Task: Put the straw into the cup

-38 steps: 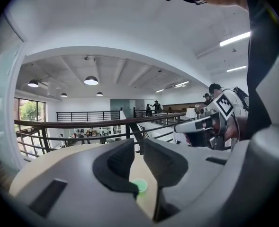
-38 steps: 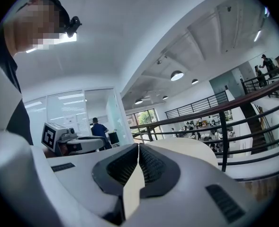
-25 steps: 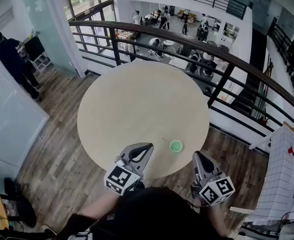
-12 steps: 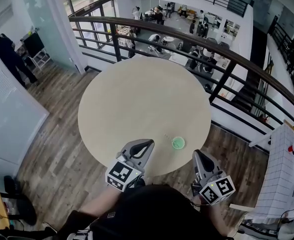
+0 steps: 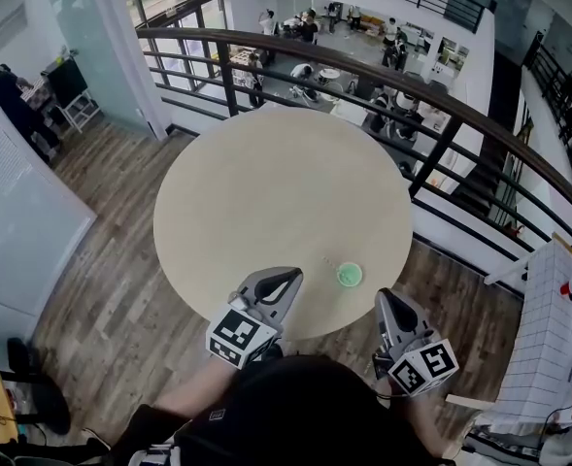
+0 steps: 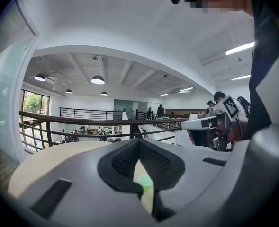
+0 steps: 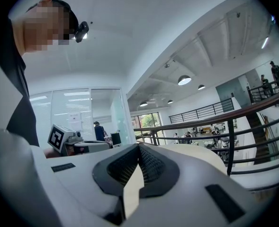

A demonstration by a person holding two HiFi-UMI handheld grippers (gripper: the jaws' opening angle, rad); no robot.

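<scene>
- Two grippers in my hands, both at the near edge of the round table (image 5: 266, 192).
- My left gripper (image 5: 287, 278) is over the near edge. Its jaws are together and nothing is between them.
- My right gripper (image 5: 383, 297) is just off the near-right edge. Its jaws are also together and empty.
- The green cup (image 5: 349, 276) stands upright near the near-right edge, between my two grippers and apart from both.
- In the left gripper view the cup (image 6: 145, 181) shows just past the closed jaw tips.
- The straw (image 5: 328, 263), thin and faint, lies flat on the table just beside the cup, on its far-left side, not in it.
</scene>
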